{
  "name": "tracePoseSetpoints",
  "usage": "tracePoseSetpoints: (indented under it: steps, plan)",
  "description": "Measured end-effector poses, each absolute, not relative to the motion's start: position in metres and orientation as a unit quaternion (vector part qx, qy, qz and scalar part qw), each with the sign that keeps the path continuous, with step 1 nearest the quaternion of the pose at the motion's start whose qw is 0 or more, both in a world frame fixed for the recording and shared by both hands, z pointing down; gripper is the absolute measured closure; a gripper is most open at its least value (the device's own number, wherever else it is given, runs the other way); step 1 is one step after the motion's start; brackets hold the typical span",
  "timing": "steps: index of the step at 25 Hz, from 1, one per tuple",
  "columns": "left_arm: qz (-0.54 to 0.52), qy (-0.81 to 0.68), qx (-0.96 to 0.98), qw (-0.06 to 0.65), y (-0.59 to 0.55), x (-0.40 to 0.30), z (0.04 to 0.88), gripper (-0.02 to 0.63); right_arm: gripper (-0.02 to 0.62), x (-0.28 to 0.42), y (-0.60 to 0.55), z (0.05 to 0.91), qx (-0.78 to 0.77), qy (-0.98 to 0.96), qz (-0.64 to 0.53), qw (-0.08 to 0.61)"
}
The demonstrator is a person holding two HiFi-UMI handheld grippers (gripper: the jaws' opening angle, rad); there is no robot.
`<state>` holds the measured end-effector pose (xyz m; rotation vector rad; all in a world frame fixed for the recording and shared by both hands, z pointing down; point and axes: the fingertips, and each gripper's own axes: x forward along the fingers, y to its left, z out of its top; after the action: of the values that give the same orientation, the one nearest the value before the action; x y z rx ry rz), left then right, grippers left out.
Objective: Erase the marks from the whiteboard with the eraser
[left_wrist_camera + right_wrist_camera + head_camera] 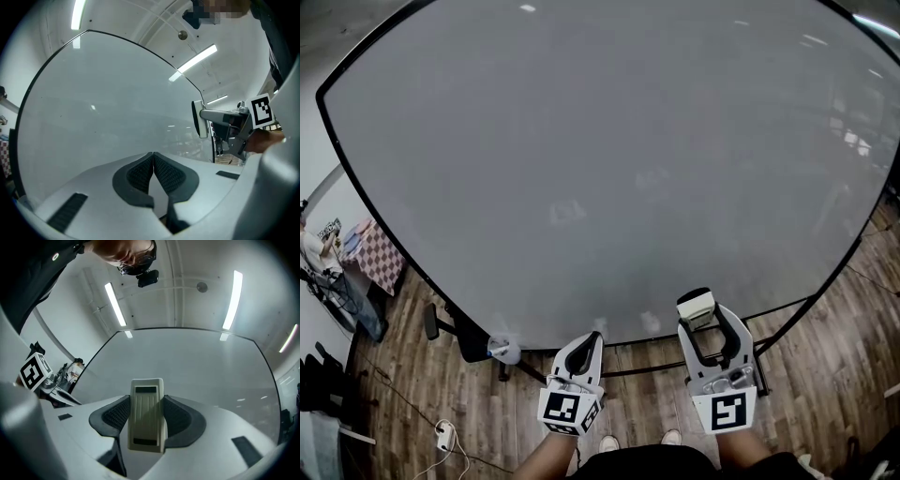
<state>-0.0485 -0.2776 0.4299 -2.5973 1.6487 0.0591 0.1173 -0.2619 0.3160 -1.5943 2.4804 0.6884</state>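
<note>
the right gripper [709,317] holds the eraser [696,305] between its two jaws. in the right gripper view the jaws are closed on the long sides of the eraser [147,414]. the beige block stands upright between the dark pads [180,417], and its upper end reaches a little past the jaw tips. behind it the whiteboard [197,366] fills most of this view.

in the head view the eraser is at the lower edge of the whiteboard [600,159], on the right side, just in front of the black frame. i cannot tell if it touches the board surface. the board surface looks pale grey and shows soft reflections of ceiling lights.

the left gripper [593,337] is beside the right one, to its left and near it, also at the lower edge of the board. in the left gripper view its jaws [153,158] are pressed together, pad against pad, with nothing between them. the same view shows the right gripper [202,118] from the side, with the eraser [198,119] at its tip, its flat face turned to the whiteboard [103,108].

below the board is the wooden floor [825,375].
</note>
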Motion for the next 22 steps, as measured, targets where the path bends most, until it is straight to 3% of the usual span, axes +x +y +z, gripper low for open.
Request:
tracePoseSetpoints:
  steps: [22]
  plan:
    - [0.021, 0.521, -0.853, 0.028, -0.275, -0.043, 0.432, 0.584, 0.350, 0.126, -0.264, 0.339, -0.557, 0.802, 0.213, 0.029]
